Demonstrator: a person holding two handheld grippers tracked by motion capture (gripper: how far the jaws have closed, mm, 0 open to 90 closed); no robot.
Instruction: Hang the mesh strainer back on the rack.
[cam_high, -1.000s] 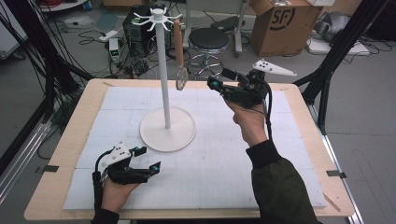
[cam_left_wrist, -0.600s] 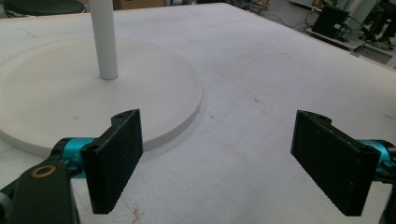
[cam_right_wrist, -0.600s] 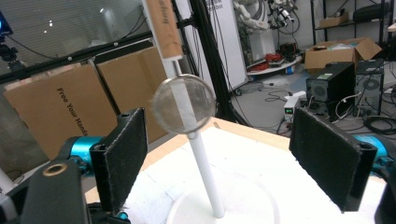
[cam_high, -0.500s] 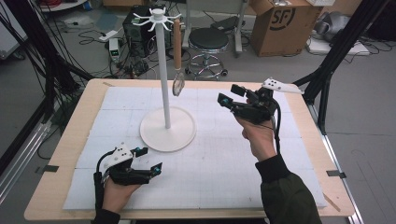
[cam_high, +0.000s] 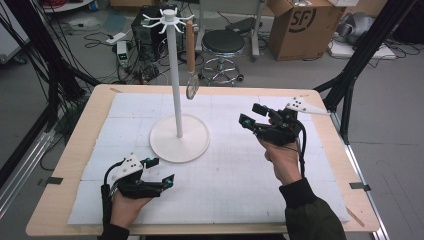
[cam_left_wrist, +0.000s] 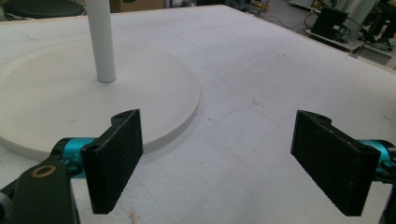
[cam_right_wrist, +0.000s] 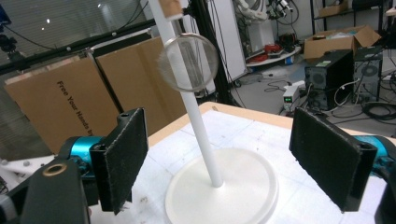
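Observation:
A white rack stands on the mat, with a round base (cam_high: 180, 138) and a tall pole (cam_high: 174, 75). A small mesh strainer (cam_high: 192, 90) with a wooden handle hangs from a hook at the top. My right gripper (cam_high: 250, 114) is held open above the table, right of the rack, with nothing between its jaws. From the right gripper view (cam_right_wrist: 219, 158) the strainer (cam_right_wrist: 189, 60) hangs ahead and higher, well clear of the jaws. Near the front left my left gripper (cam_high: 161, 170) rests open and empty; the left gripper view (cam_left_wrist: 219, 158) has the base (cam_left_wrist: 56, 93) just ahead on the left.
A white gridded mat (cam_high: 230, 190) covers most of the wooden table (cam_high: 75, 150). Beyond the far edge stand a stool (cam_high: 223, 45), a cardboard box (cam_high: 300, 25) and a computer case (cam_high: 150, 22). Black frame poles (cam_high: 362, 55) rise at the right.
My right gripper has drawn back from the hanging strainer, moving right and toward the person, still open. The strainer stays on its hook. The left gripper has not moved.

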